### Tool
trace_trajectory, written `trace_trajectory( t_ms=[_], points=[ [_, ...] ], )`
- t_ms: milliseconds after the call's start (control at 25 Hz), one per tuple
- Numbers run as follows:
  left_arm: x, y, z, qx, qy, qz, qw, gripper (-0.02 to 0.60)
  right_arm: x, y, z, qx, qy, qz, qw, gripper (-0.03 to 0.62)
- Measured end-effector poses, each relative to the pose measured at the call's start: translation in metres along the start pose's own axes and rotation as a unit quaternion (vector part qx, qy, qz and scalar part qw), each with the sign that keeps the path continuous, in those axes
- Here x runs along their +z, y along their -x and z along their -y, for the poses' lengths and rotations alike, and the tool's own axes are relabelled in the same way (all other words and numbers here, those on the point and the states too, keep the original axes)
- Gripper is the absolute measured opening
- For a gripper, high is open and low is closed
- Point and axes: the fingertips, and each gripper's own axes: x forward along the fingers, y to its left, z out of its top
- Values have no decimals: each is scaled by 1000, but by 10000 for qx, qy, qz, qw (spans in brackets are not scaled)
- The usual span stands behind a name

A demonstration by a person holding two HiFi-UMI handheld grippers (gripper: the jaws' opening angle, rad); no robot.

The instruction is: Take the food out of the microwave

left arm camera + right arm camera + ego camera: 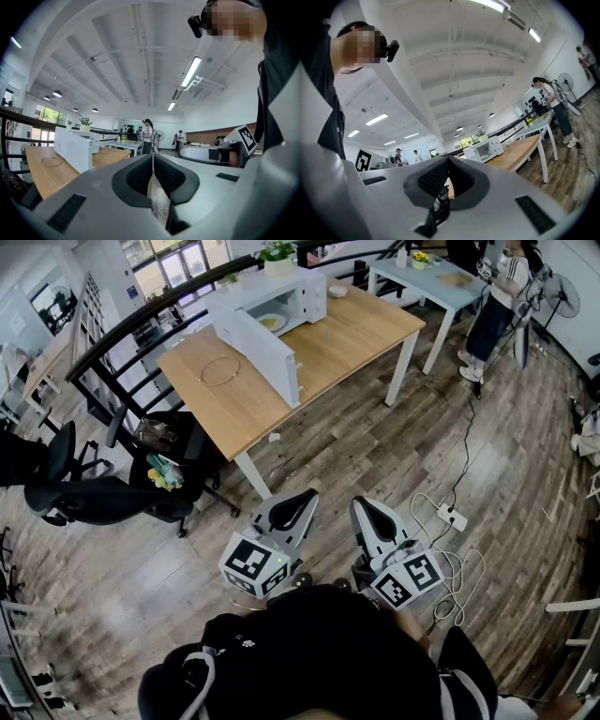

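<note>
A white microwave (281, 298) stands at the far end of a wooden table (347, 338), its door (261, 354) swung wide open. Inside it lies a plate with yellowish food (272, 322). Both grippers are held close to the person's body, well short of the table. My left gripper (305, 495) is shut with nothing between its jaws, and so is my right gripper (364, 504). In the left gripper view the shut left gripper (152, 157) points past the open door (72, 149). The right gripper view shows the shut right gripper (449, 159) and the microwave (483, 150) far off.
A thin ring (219, 370) lies on the table left of the door, and a small bowl (337, 292) sits right of the microwave. Black office chairs (103, 498) stand at the left. A power strip with cables (451, 517) lies on the floor. A person (497, 296) stands by a second table.
</note>
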Motion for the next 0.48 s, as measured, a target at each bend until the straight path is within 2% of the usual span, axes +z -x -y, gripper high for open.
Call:
trace_trajectory(
  t_ms=[480],
  points=[
    [-1, -6, 6, 129, -27, -57, 9999, 20, 6, 8, 11, 18, -51, 68, 10000, 1]
  ],
)
